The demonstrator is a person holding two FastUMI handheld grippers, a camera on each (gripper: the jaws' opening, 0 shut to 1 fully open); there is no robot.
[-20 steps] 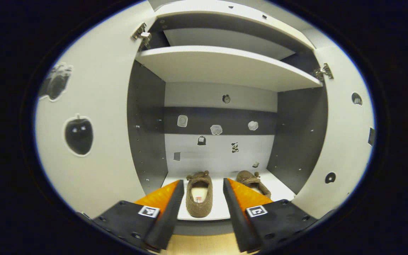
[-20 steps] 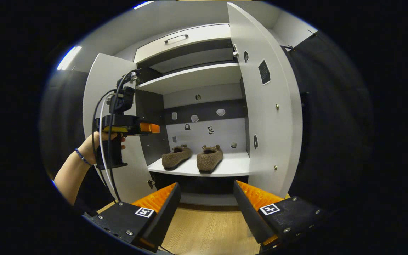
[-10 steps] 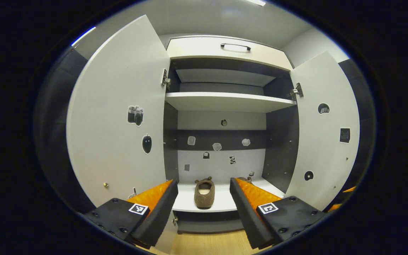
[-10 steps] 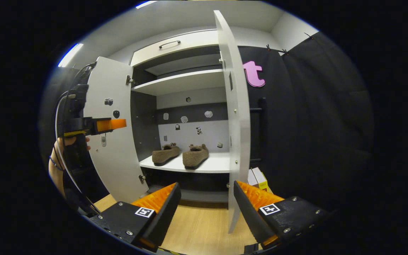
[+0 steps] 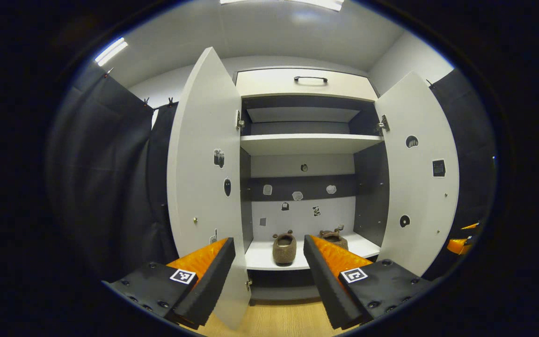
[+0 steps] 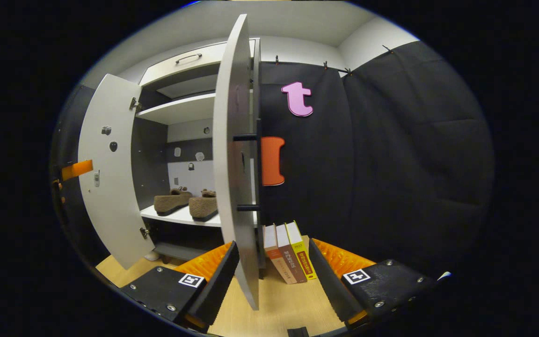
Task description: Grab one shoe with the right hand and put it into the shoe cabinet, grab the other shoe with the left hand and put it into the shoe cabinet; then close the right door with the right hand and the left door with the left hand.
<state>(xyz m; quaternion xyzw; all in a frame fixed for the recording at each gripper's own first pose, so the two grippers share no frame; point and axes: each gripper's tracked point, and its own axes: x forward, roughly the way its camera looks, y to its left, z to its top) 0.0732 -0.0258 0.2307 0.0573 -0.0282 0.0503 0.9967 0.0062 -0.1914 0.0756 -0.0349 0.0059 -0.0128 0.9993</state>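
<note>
Both shoes are already lying inside the shoe cabinet point(image 5: 304, 84), so the step in hand seems to be the closing of the right door point(image 6: 234, 154). In the right gripper view this door is standing almost edge-on at 12 o'clock, with its free edge just above the gap of the right gripper point(image 6: 272, 281). The fingers of this gripper are standing apart and are gripping nothing. To do the step well, the person is probably needing to put one finger flat against the outer face of the door, near the dark handle point(image 6: 245, 173) at mid height, and to push it steadily toward the cabinet. The books point(image 6: 288, 252) are standing on the floor just beside the door's lower edge, but on its outer side, so they should not be blocking the swing.

In the left gripper view the left gripper point(image 5: 269, 281) is also standing with its fingers apart and empty, and the left door point(image 5: 204, 187) is hanging open at 10 o'clock.

The left shoe point(image 5: 284, 248) and the right shoe point(image 5: 334, 238) are brown fuzzy slippers. They are resting side by side, near each other, on the white bottom shelf point(image 5: 262, 260), at 6 o'clock in that view, with the heels toward the camera.
</note>
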